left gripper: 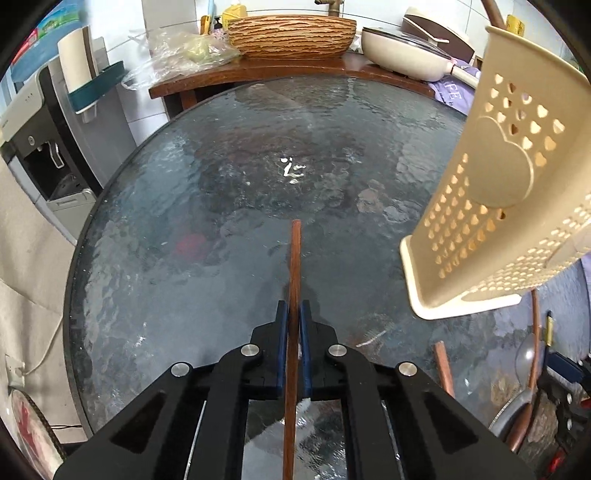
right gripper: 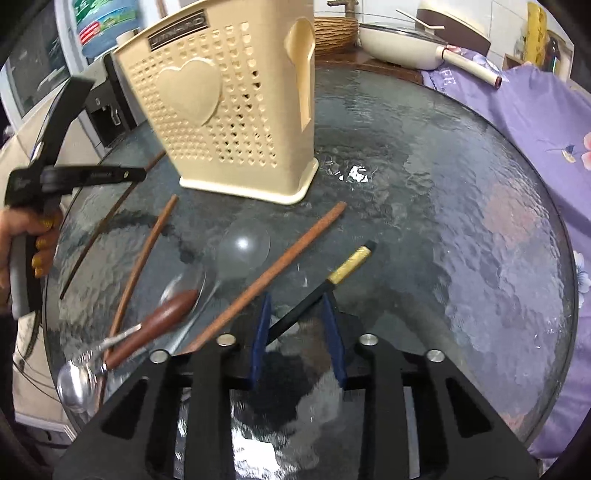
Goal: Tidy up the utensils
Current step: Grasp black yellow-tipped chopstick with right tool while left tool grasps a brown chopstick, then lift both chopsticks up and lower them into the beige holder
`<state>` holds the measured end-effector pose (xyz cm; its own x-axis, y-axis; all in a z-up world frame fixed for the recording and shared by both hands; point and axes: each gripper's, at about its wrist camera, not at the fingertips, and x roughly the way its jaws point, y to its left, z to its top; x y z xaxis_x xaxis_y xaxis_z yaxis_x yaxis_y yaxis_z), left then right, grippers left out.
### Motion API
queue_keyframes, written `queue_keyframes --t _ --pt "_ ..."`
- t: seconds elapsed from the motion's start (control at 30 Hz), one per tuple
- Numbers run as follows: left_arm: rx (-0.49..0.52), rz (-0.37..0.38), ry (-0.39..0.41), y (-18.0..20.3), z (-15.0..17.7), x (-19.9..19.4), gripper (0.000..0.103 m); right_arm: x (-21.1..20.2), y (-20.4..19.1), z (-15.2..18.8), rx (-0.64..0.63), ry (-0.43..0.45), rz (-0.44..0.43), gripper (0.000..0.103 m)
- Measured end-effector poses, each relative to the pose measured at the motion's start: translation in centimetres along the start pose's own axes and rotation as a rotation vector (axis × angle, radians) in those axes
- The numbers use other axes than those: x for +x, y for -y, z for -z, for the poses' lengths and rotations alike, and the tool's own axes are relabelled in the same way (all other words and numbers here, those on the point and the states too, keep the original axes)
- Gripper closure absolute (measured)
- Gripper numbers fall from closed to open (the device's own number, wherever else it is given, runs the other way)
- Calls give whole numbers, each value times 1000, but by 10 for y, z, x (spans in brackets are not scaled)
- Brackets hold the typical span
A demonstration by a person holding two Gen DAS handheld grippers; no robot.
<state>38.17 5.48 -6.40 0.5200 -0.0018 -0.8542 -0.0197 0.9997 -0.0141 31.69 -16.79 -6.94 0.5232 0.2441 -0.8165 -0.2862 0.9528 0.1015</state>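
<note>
In the left wrist view my left gripper (left gripper: pixel 293 310) is shut on a brown wooden chopstick (left gripper: pixel 295 258), which sticks out ahead over the round glass table (left gripper: pixel 166 240). The beige perforated utensil holder (left gripper: pixel 509 177) stands to its right. In the right wrist view my right gripper (right gripper: pixel 295 299) is low over the table with its jaws apart. A black chopstick with a gold end (right gripper: pixel 351 262) lies slantwise between the blue pads, and I see no clear pinch. The holder (right gripper: pixel 229 110) stands ahead and to the left. Two brown chopsticks (right gripper: pixel 273 273) (right gripper: pixel 147 266) and spoons (right gripper: pixel 166 310) lie left of it.
A hand holds the left gripper (right gripper: pixel 74 173) at the left edge of the right wrist view. A clear spoon (right gripper: pixel 243 243) and a metal spoon (right gripper: pixel 77 380) lie on the glass. Behind the table are a woven basket (left gripper: pixel 291 35), a cream pan (left gripper: pixel 402 55) and a water dispenser (left gripper: pixel 33 147). Purple cloth (right gripper: pixel 535 122) lies at the right.
</note>
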Motion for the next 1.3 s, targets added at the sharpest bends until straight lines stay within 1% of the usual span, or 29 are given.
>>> queue_keyframes --t 0.1,0.13,0.2,0.27,0.3,0.37,0.43,0.47,0.5,0.57,0.7,0.8,0.9,1.07,1.23,1.3 --pt "-16 -4 -8 0 -2 1 96 6 7 -11 41 -10 -9 82" --pt "-21 -6 -9 -1 -3 2 94 8 10 -16 57 -17 -8 83" --pt "-13 -17 -1 1 -7 4 88 13 13 -24 75 -28 -5 85" --pt "-6 -37 9 1 -11 7 78 17 16 -31 90 -32 10 86" --pt "-8 -48 13 1 -12 8 76 18 17 -32 100 -32 11 87" --pt "-18 -46 21 -1 -14 10 75 20 20 -36 122 -35 10 88" --pt "-1 -46 30 1 -15 11 77 20 17 -36 112 -29 21 90" --pt "5 -43 35 2 -16 11 82 20 16 -36 106 -24 25 91" --pt "18 -43 40 4 -16 11 84 20 16 -36 107 -19 26 92" --pt "31 -42 43 7 -15 10 96 21 18 -35 122 -12 18 95" --pt "31 -42 43 7 -13 10 97 20 30 -33 165 -5 -30 96" --pt "7 -18 40 3 -11 7 97 20 35 -33 185 -2 -62 96" --pt "-11 -4 58 0 -8 0 97 13 39 -35 194 37 -90 96" --pt "-24 21 137 -4 -7 -32 97 -16 44 -40 179 133 -147 96" --pt "-36 77 244 -3 -3 -78 97 -57 43 -42 129 241 -236 96" --pt "-39 97 279 -1 0 -93 97 -72 42 -44 107 277 -257 96"
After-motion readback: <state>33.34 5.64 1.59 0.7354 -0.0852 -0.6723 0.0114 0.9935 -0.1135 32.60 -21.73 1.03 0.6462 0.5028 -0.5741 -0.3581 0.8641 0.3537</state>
